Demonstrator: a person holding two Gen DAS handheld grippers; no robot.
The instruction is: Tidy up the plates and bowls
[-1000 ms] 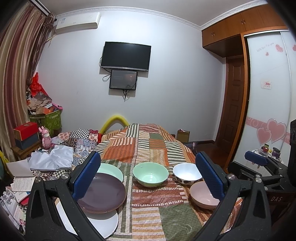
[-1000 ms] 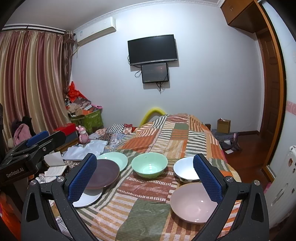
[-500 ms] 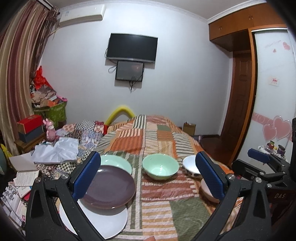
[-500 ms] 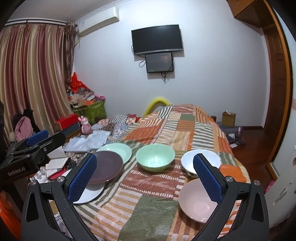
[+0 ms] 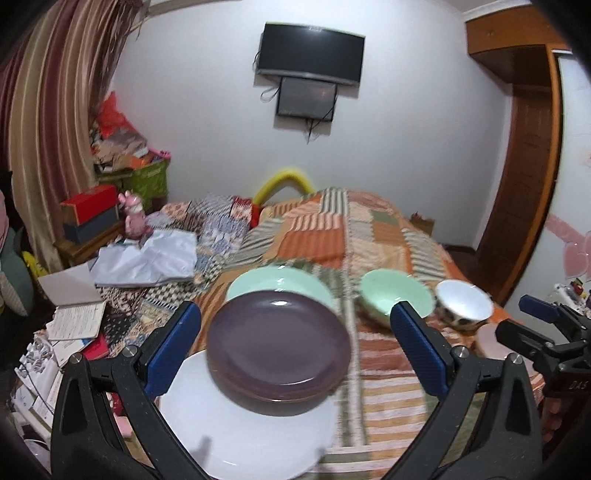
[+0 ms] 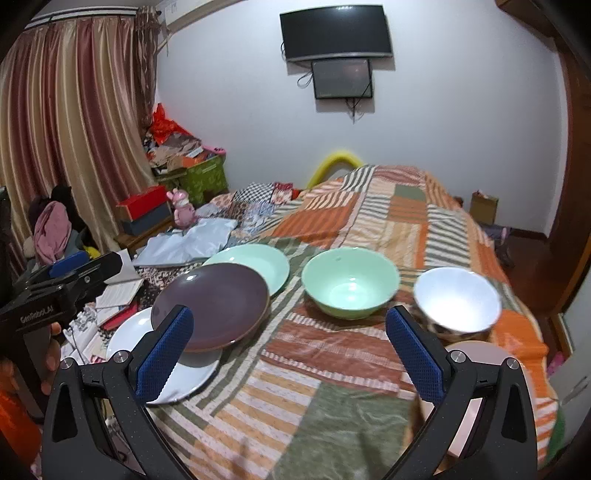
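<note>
Both grippers hang over a bed covered with a patchwork quilt (image 6: pixel 343 373), and each has its blue-padded fingers spread wide with nothing between them. In the left wrist view the left gripper (image 5: pixel 295 349) frames a purple plate (image 5: pixel 279 339) that overlaps a white plate (image 5: pixel 243 432) at the near edge of the bed; behind the purple plate lies a mint green plate (image 5: pixel 277 282), its front rim hidden by the purple one. To the right stand a mint green bowl (image 5: pixel 395 295) and, just beside it, a white bowl with a dark spotted outside (image 5: pixel 463 302). A pink plate (image 5: pixel 487 338) shows only as a sliver behind the right-hand tool at the edge of this view. In the right wrist view the right gripper (image 6: pixel 288 354) faces the middle of the quilt, with the green bowl (image 6: pixel 351 286) ahead and the white bowl (image 6: pixel 456 299) to its right, close but apart. The pink plate (image 6: pixel 476 354) lies near the white bowl, mostly hidden by the right finger. The three plates sit in a row on the left, purple (image 6: pixel 210 304) over white (image 6: pixel 125 339) and partly over green (image 6: pixel 255 262). A hand (image 6: pixel 51 354) holds the left tool at the far left. Papers, boxes and a pink toy (image 6: pixel 183 212) crowd the space beside the bed, and a television (image 6: pixel 334 31) hangs on the wall.
</note>
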